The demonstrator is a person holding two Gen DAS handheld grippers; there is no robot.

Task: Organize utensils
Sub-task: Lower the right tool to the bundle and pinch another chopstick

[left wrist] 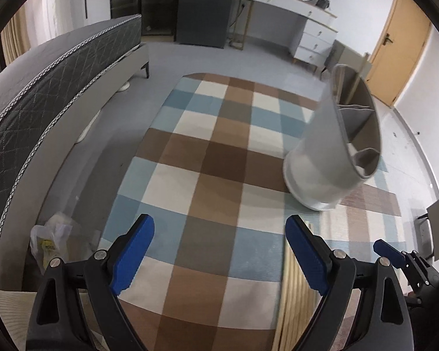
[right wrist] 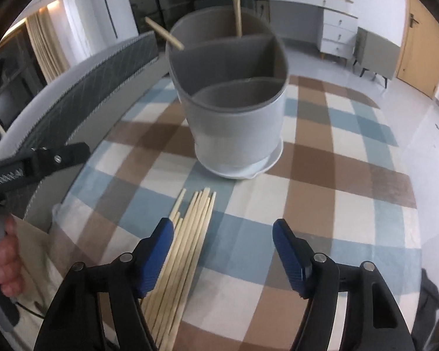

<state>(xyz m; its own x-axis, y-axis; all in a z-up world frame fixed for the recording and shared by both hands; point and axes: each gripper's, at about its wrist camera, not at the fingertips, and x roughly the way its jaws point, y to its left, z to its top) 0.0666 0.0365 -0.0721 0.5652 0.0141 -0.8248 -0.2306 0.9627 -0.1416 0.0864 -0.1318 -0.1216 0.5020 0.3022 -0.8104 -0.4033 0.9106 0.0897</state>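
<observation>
Ahead of the right gripper: a bundle of pale wooden chopsticks (right wrist: 187, 242) is laid flat on the checked brown, blue and cream tablecloth (right wrist: 322, 210), long axis running away from the tool toward the holder, near ends hidden beneath the left finger.
Holder: a round grey utensil holder with curved inner dividers (right wrist: 234, 99) is stood upright on a white saucer, beyond the chopstick tips; two wooden sticks are seen leaning out of its rear compartment.
Right gripper (right wrist: 222, 251): blue ribbed pads spread wide, nothing between them.
Left gripper (left wrist: 219, 251): pads likewise held wide apart, empty; the holder is blurred up and to its right.
Hard to make out: the chopstick count.
</observation>
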